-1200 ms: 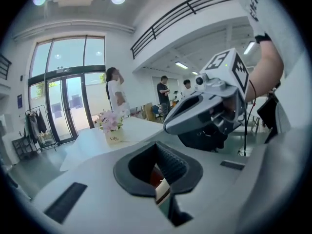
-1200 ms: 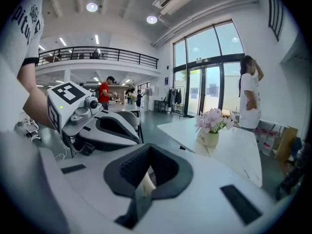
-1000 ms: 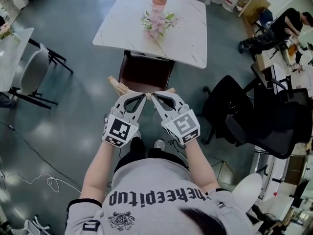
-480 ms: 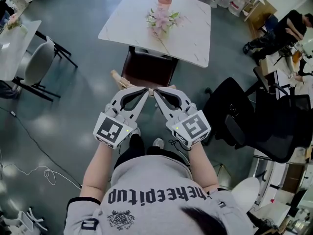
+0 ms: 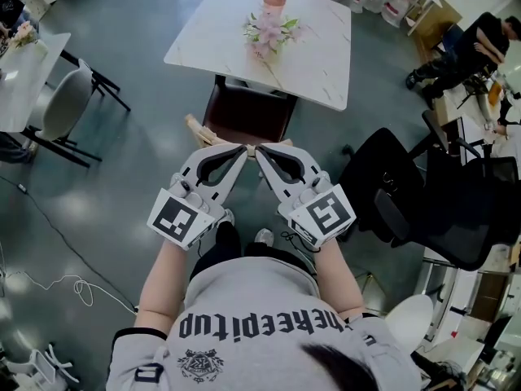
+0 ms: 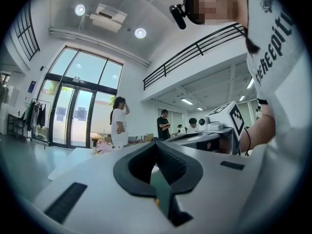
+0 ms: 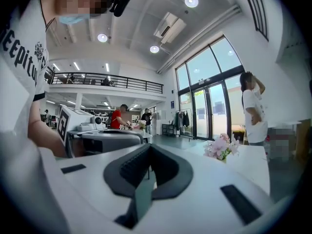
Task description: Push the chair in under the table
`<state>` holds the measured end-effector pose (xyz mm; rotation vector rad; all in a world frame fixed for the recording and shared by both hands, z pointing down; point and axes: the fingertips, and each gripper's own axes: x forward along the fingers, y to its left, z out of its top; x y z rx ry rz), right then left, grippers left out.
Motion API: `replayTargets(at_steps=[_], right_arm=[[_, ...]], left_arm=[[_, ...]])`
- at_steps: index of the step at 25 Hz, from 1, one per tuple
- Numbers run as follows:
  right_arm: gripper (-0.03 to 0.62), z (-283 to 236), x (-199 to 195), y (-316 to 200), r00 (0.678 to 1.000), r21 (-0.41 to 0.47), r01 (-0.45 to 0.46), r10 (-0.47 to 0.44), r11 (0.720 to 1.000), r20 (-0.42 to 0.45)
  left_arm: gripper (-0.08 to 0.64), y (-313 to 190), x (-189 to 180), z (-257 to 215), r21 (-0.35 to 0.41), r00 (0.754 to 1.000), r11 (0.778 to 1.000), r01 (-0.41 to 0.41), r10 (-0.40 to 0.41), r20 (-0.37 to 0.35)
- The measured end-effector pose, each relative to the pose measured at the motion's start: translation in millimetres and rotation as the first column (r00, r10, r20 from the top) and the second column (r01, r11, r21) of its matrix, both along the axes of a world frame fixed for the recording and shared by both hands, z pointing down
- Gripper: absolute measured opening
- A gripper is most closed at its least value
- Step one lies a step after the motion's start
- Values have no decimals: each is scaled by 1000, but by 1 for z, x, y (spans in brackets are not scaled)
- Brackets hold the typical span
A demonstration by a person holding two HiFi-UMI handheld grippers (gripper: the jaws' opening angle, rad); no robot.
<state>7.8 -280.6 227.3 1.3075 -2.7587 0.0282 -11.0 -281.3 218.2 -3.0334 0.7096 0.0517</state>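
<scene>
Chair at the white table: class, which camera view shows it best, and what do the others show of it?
The head view: it looks down on the chair, its dark seat at the near edge of the table. Both gripper views look level across the table and show no chair.

Flowers (image 5: 264, 32) on table (image 5: 313, 68); chair (image 5: 248, 119) at its near edge; left gripper (image 5: 242, 149) beside right gripper (image 5: 260, 151), before chair
</scene>
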Motion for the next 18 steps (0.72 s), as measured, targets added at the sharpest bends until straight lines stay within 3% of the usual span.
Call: replayTargets(at_steps=[18], right_arm=[[11, -7, -1, -12, 999, 6, -35, 35, 999, 33]], left_arm=[[15, -11, 4, -8, 13, 1000, 1000, -5, 5, -2]])
